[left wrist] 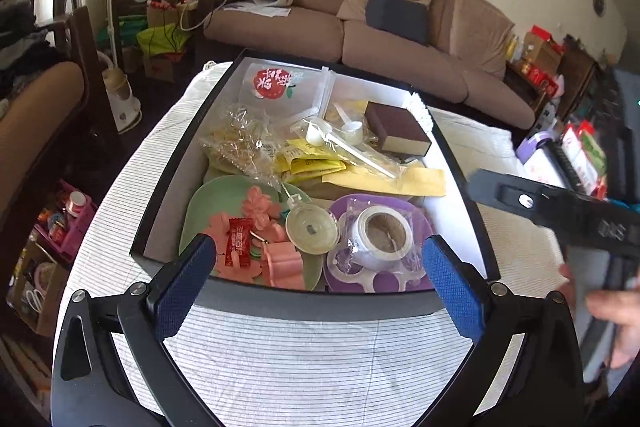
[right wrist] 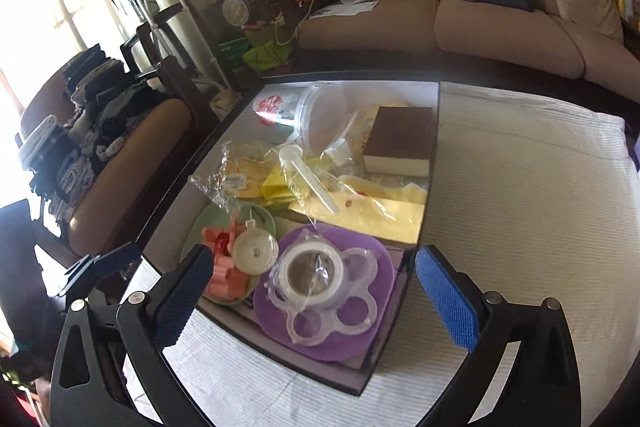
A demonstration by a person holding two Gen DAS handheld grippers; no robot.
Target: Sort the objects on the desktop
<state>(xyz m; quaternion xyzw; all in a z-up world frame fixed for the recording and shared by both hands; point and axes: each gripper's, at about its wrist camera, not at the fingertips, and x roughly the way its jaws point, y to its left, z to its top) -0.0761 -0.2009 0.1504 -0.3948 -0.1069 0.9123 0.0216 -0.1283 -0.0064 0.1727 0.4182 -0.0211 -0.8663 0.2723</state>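
Note:
A black-rimmed box (left wrist: 168, 183) (right wrist: 434, 95) on the table holds several objects. A bagged tape roll (left wrist: 384, 231) (right wrist: 310, 273) lies on a purple plate (left wrist: 424, 219) (right wrist: 360, 327). Pink pieces and a red candy (left wrist: 236, 247) lie on a green plate (left wrist: 212, 199) (right wrist: 208, 219). A brown-topped sponge block (left wrist: 396, 131) (right wrist: 400, 139) sits at the far right. My left gripper (left wrist: 320, 283) is open and empty above the box's near edge. My right gripper (right wrist: 312, 303) is open and empty over the purple plate; it also shows in the left wrist view (left wrist: 560, 211).
A white striped cloth (left wrist: 300, 359) (right wrist: 520, 207) covers the table around the box. A brown sofa (left wrist: 400, 27) (right wrist: 460, 15) stands behind. A chair with piled clothes (right wrist: 88, 131) is at the left. Shelves of small goods (left wrist: 560, 147) are at the right.

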